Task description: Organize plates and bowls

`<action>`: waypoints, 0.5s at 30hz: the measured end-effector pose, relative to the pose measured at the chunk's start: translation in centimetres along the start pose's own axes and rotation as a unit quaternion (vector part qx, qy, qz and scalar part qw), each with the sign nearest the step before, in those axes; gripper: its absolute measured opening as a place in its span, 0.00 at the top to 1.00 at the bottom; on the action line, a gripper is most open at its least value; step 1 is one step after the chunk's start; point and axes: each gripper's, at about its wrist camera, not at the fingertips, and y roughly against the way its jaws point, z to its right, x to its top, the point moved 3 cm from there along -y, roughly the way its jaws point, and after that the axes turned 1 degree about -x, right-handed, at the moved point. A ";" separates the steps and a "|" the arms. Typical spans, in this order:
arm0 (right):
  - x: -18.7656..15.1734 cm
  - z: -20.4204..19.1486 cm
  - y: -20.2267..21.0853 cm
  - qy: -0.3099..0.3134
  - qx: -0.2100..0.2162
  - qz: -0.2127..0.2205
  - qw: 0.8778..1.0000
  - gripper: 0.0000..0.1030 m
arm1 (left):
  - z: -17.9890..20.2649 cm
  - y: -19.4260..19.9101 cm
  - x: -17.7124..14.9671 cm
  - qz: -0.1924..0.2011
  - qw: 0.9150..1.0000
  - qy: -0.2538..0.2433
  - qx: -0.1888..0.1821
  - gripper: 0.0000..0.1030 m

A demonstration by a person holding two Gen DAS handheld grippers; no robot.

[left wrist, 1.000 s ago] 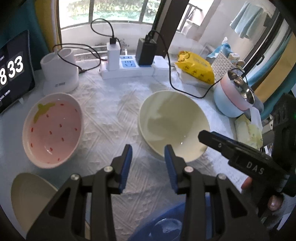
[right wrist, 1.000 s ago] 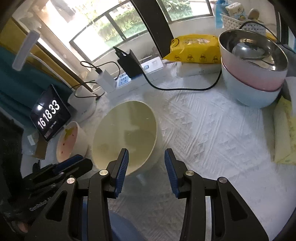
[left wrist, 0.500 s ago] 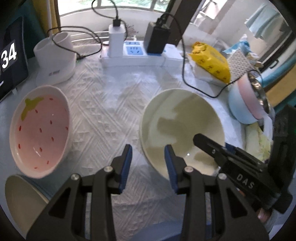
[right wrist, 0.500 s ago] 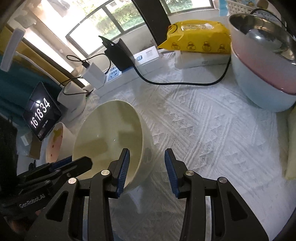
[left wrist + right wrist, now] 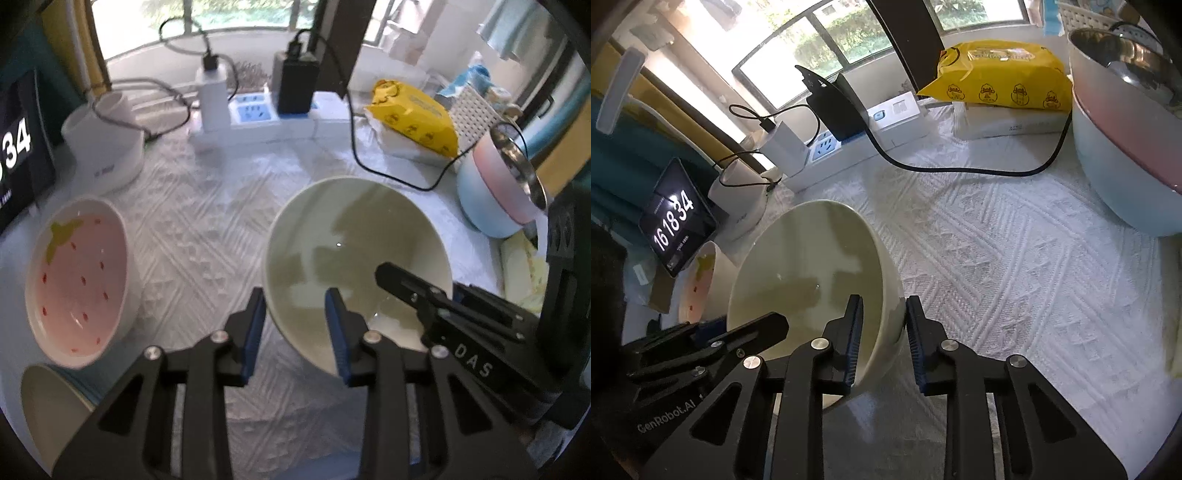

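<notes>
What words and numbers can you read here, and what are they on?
"161834": clock screen; only "34" shows in the left wrist view.
"DAS": right gripper body, seen in the left wrist view.
"GenRobot.AI": left gripper body, seen in the right wrist view.
Yellow wipes pack: print too small to read.

Bright window (image 5: 820,40) backlight, slight motion blur, fisheye-warped dark edges

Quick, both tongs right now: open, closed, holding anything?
Left tongs: straddling the near rim of the cream bowl, closing a little; contact cannot be told.
Right tongs: just been closing, rim between the pads; firm grip unclear.
</notes>
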 end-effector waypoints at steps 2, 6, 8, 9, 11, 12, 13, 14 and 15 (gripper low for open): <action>-0.1 0.1 0.1 0.000 -0.002 0.003 1.000 0.79 | 0.1 0.2 0.0 0.004 1.000 -0.002 -0.002 0.67; 0.0 0.4 0.4 -0.008 -0.005 0.007 1.000 0.84 | 0.3 0.6 -0.1 0.016 1.000 -0.012 -0.002 0.67; 0.0 0.4 0.8 -0.007 -0.008 0.012 1.000 0.85 | 0.3 0.7 -0.3 0.016 1.000 -0.011 -0.007 0.68; 0.1 0.4 1.1 -0.006 -0.009 0.016 1.000 0.85 | 0.3 0.8 -0.4 0.016 1.000 -0.009 -0.010 0.68; 0.1 0.3 1.6 -0.003 -0.012 0.022 1.000 0.85 | 0.4 1.1 -0.4 0.020 1.000 -0.008 -0.014 0.69; 0.1 0.2 1.9 -0.002 -0.013 0.024 1.000 0.85 | 0.5 1.5 -0.4 0.026 1.000 -0.008 -0.014 0.69; 0.1 0.1 2.1 -0.002 -0.013 0.027 1.000 0.85 | 0.6 1.8 -0.5 0.032 0.999 -0.011 -0.012 0.69; 0.1 0.0 2.4 -0.002 -0.013 0.030 0.999 0.85 | 0.8 2.0 -0.5 0.037 0.999 -0.013 -0.011 0.70; 0.1 -0.1 2.7 -0.001 -0.013 0.034 0.999 0.85 | 0.9 2.3 -0.5 0.043 0.999 -0.014 -0.011 0.70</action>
